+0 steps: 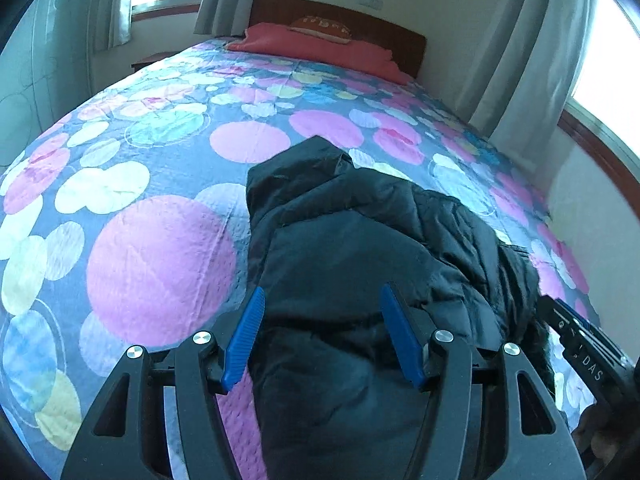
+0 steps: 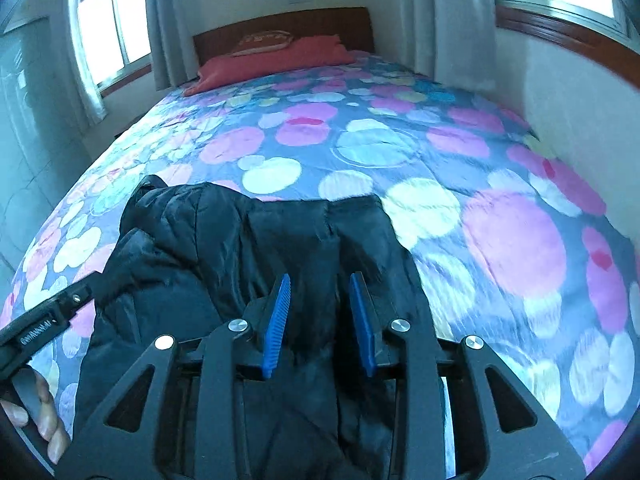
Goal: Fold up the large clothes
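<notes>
Black padded jacket (image 1: 360, 240) lay bunched on the near part of the bed, on the circle-print bedspread (image 1: 160, 256). Left gripper (image 1: 322, 336) hovered over it, blue pads (image 1: 245, 340) set wide apart, nothing pinched between them. Right gripper (image 2: 322, 320) sat over the jacket's other side, jaws parted narrowly, pads clear of the fabric. Red pillow (image 2: 272, 62) lay at the wooden headboard (image 2: 280, 26). Curtained windows (image 2: 104, 24) on both sides.

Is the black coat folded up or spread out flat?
Folded up: the black coat sits in a bunched, layered heap on the bedspread.
</notes>
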`<state>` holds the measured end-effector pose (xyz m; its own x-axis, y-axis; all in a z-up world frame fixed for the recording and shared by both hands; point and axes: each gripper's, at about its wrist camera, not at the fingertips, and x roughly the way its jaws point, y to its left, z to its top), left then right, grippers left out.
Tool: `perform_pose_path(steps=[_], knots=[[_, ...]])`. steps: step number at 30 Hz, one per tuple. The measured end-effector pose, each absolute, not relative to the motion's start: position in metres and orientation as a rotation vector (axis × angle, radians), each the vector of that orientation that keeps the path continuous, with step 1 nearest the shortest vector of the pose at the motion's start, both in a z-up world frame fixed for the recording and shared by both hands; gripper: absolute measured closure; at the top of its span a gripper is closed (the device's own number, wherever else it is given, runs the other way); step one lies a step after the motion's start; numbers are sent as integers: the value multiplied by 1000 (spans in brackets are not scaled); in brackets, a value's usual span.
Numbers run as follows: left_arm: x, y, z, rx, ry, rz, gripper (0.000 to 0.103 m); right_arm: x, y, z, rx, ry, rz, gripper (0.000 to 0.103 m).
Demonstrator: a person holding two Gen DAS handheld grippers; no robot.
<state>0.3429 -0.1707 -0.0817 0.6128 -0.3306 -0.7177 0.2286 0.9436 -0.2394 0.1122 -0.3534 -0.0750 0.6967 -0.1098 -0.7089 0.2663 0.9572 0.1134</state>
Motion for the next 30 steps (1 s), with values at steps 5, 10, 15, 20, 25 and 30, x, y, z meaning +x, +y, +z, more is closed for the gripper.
perform_pose_path(steps=[5,10,15,20,25,30], knots=[[352,-182,-103,-95,904,-293,42,131,-357,-106,212,843,-216,67],[358,-187,-119,-91,934,-265,34,136,-359,-135,236,851,-223,60],[359,-192,-132,-73,913,-237,34,139,-360,-148,245,835,-231,59],[357,-190,-126,-79,909,-240,34,134,-358,-142,240,810,-238,60],[349,-168,-110,-153,914,-253,33,109,-359,-118,282,756,-230,52],[337,-126,-93,-305,887,-190,27,87,-373,-95,307,708,-261,41]])
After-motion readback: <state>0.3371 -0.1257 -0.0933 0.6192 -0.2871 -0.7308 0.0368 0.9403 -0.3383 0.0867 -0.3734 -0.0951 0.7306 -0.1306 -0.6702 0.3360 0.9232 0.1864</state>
